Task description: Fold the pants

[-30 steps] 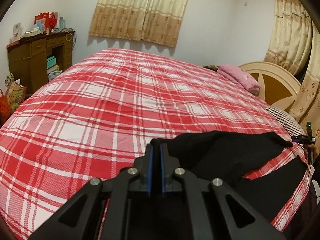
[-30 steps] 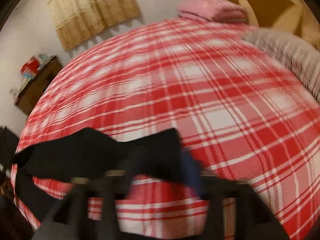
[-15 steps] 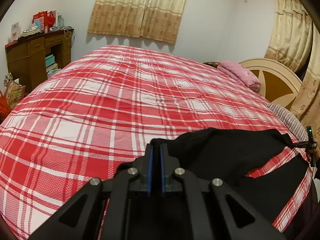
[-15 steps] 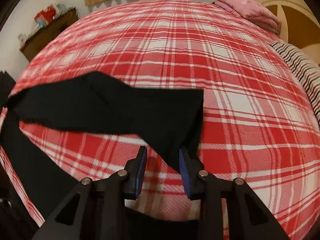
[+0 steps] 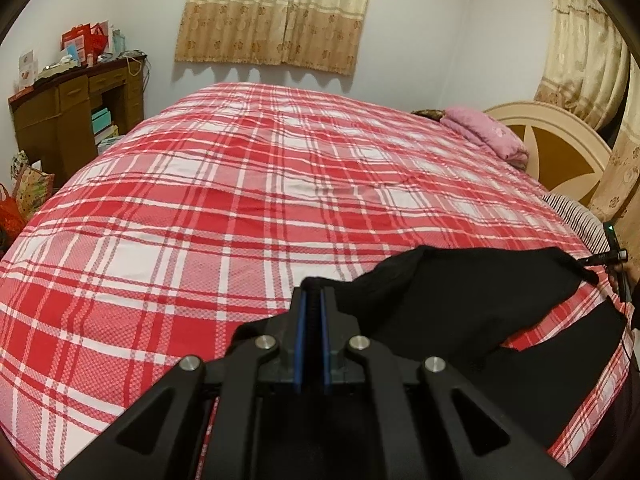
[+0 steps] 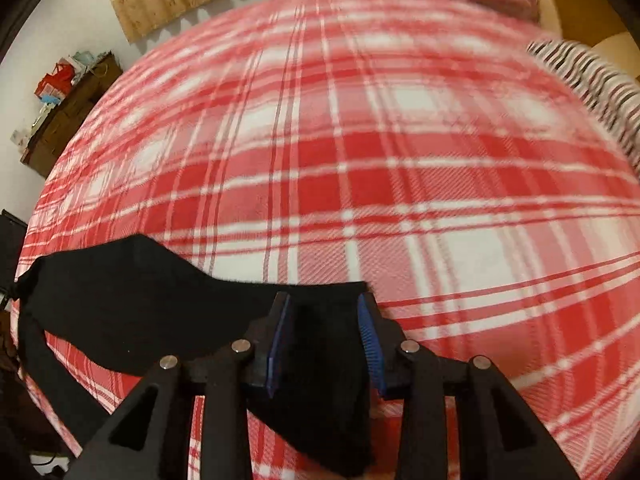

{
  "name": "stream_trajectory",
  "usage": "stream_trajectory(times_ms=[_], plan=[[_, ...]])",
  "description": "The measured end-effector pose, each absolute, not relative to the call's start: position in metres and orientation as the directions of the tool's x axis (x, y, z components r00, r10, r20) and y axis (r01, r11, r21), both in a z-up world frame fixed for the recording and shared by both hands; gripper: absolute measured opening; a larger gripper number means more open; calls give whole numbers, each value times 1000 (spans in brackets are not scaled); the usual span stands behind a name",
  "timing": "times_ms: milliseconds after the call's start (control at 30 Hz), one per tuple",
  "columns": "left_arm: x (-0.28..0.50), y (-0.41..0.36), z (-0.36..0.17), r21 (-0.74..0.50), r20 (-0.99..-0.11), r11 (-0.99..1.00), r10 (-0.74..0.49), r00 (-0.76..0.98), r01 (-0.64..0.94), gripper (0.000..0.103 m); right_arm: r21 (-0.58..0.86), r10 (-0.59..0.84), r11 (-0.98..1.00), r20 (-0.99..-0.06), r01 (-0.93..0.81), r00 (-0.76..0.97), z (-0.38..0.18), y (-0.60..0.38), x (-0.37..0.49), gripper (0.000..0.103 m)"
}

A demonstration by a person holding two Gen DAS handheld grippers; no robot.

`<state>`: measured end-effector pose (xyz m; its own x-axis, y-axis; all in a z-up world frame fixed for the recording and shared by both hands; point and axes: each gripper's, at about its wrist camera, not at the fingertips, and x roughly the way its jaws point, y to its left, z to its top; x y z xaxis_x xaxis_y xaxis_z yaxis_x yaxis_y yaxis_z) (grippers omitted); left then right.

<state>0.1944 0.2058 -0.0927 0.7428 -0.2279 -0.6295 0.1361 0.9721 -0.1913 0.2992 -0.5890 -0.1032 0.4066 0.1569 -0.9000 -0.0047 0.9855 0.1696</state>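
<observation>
In the left wrist view, the left tongs [image 5: 311,308] sit at the lower centre of the frame with their blue pads pressed nearly together, a dark sliver of the black pants [image 5: 472,292] pinched between them. From that grip the pants stretch toward the lower right of the frame, lifted in a loose fold over the red-and-white plaid bedspread [image 5: 248,200], with a second dark band of cloth lying along the bed's lower right edge. At the far right edge, small and partly cut off, the right tongs [image 5: 610,258] show by the cloth's pointed corner; from this view I cannot tell how they stand.

The right wrist view is blurred. There the right tongs [image 6: 326,314] stand at the lower centre, jaws spread moderately apart, and the pants [image 6: 132,296] hang between the blue pads without being clamped; one cloth edge touches the right-hand pad. The cloth runs from there to the left edge of the frame, across the bedspread [image 6: 400,160].

A pink folded blanket [image 5: 486,136] lies at the upper right of the bed, beside the cream headboard [image 5: 560,140]. A brown wooden desk [image 5: 68,116] with clutter stands at the upper left, and beige curtains [image 5: 276,12] hang at the top centre.
</observation>
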Motion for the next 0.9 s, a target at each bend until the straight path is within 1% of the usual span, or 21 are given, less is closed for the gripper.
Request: stream_trajectory(times_ms=[33,67,100,133,200,233,433,533,633,667,700,733,767,833,900], plan=[[195,205,-92,-181,-634,974,-222,741,138,7,159,152,987,-901,-16,408,-105,-586,300,35],[195,204,-92,-174,-636,975,-218,740,138,7,149,150,988,-896,-35,418,-104,-581,297,23],[196,203,-92,-165,-640,977,-212,739,138,7,148,155,988,-892,-50,425,-104,-577,294,3],[198,202,-92,-156,-642,978,-206,738,138,7,139,151,988,-891,-59,429,-103,-574,292,2],[200,201,-90,-137,-644,981,-191,741,135,7,67,94,995,-880,-73,466,-94,-566,283,0],[201,201,-88,-142,-642,981,-193,742,132,7,54,87,995,-867,-80,491,-87,-563,279,0],[183,209,-63,-194,-572,968,-241,784,156,7,-29,65,992,-724,-125,687,-14,-549,230,0],[179,208,-65,-183,-581,969,-241,777,164,7,-10,83,991,-741,-135,667,-5,-555,220,0],[182,209,-70,-197,-593,968,-245,767,157,7,40,69,997,-775,-61,628,-16,-570,230,1],[184,208,-72,-197,-596,968,-243,765,154,7,50,59,998,-781,-32,622,-20,-574,235,6],[186,208,-73,-200,-598,968,-243,764,151,7,56,49,998,-793,-8,608,-26,-579,240,15],[188,208,-74,-205,-598,967,-245,763,150,7,51,40,999,-797,1,602,-31,-580,243,54],[189,207,-74,-205,-600,967,-245,762,149,7,57,42,998,-806,6,591,-37,-582,249,84],[191,205,-76,-197,-604,969,-240,760,149,7,85,57,996,-801,18,596,-43,-586,253,84],[193,204,-77,-192,-612,970,-237,755,149,7,58,34,998,-796,20,604,-47,-585,260,84]])
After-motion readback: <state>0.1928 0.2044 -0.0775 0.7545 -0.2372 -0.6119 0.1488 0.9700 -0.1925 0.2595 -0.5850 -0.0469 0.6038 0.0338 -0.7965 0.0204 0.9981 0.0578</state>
